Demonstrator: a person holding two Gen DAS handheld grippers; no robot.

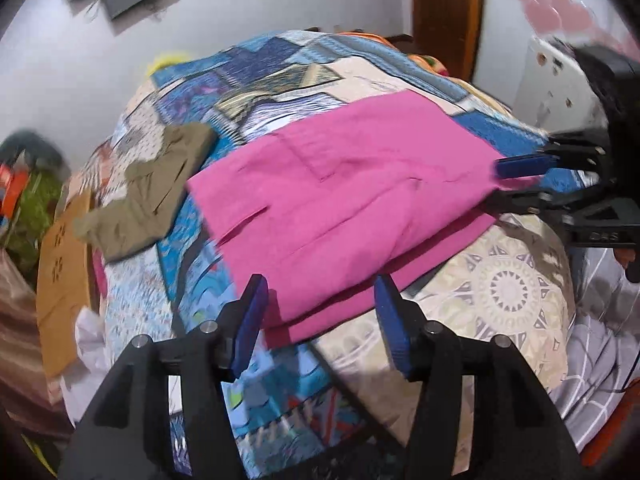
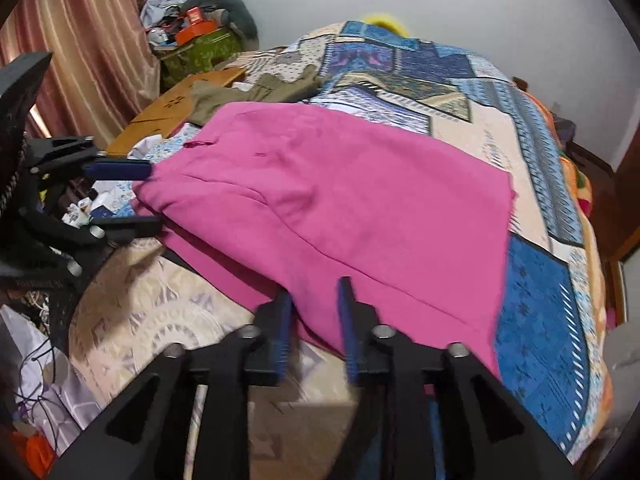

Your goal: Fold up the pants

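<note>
Pink pants [image 1: 344, 184] lie folded in layers on a patchwork bedspread [image 1: 280, 76]; they also show in the right wrist view [image 2: 340, 200]. My left gripper [image 1: 320, 312] is open, its blue pads on either side of the pants' near edge, just at the cloth. It shows at the left of the right wrist view [image 2: 148, 196], jaws apart at the pants' corner. My right gripper [image 2: 314, 320] is open with a narrow gap at the pants' near edge. In the left wrist view it [image 1: 508, 186] is at the pants' right corner.
Folded olive-green pants [image 1: 152, 188] lie on the bed to the left, next to a brown cardboard piece [image 1: 60, 276]. A cream patterned pillow [image 1: 500, 288] lies by the pink pants. A cluttered pile [image 2: 196, 40] and curtain [image 2: 80, 40] stand beyond the bed.
</note>
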